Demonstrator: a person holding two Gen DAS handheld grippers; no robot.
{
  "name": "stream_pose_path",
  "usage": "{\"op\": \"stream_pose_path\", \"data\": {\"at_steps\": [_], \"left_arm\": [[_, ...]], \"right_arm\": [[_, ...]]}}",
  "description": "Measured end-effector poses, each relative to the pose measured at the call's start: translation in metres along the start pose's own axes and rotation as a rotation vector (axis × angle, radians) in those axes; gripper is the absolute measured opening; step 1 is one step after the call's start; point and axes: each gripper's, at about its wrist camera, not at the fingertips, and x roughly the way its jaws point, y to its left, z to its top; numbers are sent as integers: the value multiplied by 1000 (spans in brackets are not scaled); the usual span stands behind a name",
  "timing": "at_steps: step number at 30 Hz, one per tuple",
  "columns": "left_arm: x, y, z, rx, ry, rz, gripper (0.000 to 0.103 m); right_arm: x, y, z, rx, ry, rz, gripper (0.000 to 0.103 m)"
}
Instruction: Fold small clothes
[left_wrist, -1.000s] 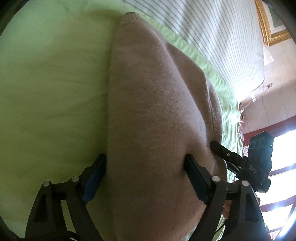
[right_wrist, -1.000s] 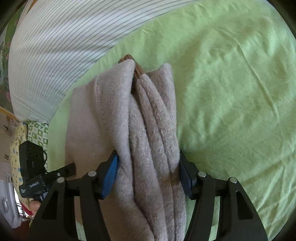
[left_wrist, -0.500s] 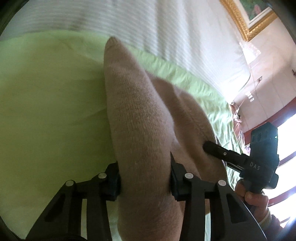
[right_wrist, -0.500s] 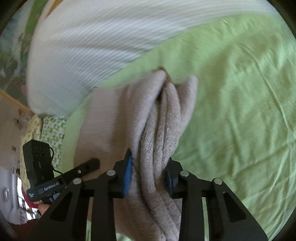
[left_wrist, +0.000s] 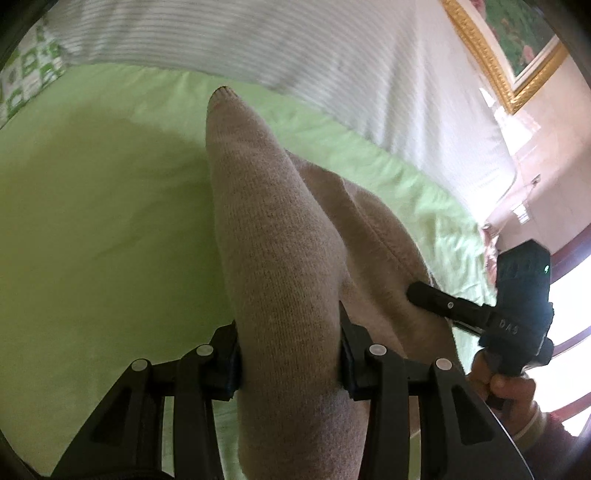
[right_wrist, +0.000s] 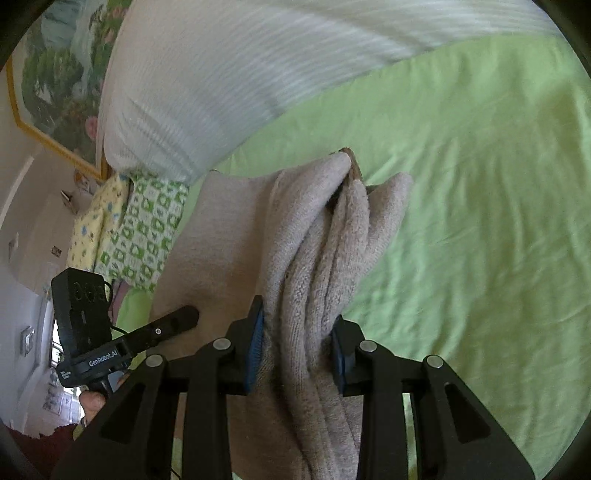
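Green bedsheet (right_wrist: 480, 184), striped pillow (right_wrist: 207, 92), gilt-framed painting (left_wrist: 517, 48)

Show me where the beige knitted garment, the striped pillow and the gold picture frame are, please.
beige knitted garment (left_wrist: 273, 236): left wrist view, on the smooth folded panel.
striped pillow (right_wrist: 207, 85): right wrist view, on its broad striped face.
gold picture frame (left_wrist: 476, 48): left wrist view, on the gilt lower-left edge.
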Motion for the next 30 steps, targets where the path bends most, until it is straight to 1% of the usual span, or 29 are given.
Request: {"op": "stream_pose_path", "data": {"at_steps": [1, 3, 5, 8, 10, 12, 15, 18, 20, 22, 24, 28, 30], "left_arm": [[2, 5, -1, -5, 8, 8, 43], [9, 14, -5, -26, 32, 29, 49], [13, 20, -10, -38, 34, 50, 55], [17, 24, -14, -33, 30, 53, 60], [21, 23, -15, -16, 31, 60, 63], [24, 26, -15, -4, 30, 77, 72], [30, 36, -15, -35, 37, 70, 78], [29, 38, -14, -53, 41, 69, 78], [24, 37, -15, -51, 39, 88, 78], [18, 35, -18, -48, 33, 106, 78], [9, 36, -22, -54, 31, 123, 77], [-14, 37, -34, -71, 13, 146, 77], [-27, 35, -41, -60, 3, 176, 77]], "right_arm": [[8, 0, -2, -1, 20, -8, 32], [17, -3, -5, -7, 46, -41, 34], [24, -10, -10, -11, 71, -86, 38], [27, -28, -15, 31, 81, -77, 44], [30, -34, -16, 42, 84, -77, 44], [32, -34, -16, 31, 82, -87, 44], [34, -35, -16, 21, 80, -101, 46], [34, -32, -16, 26, 80, -98, 48], [29, -28, -16, 25, 77, -98, 49], [21, -22, -16, 11, 59, -117, 50], [13, -17, -18, -4, 44, -140, 50], [-5, -9, -27, -19, 13, -173, 50], [-14, -5, -33, -31, 0, -184, 50]]}}
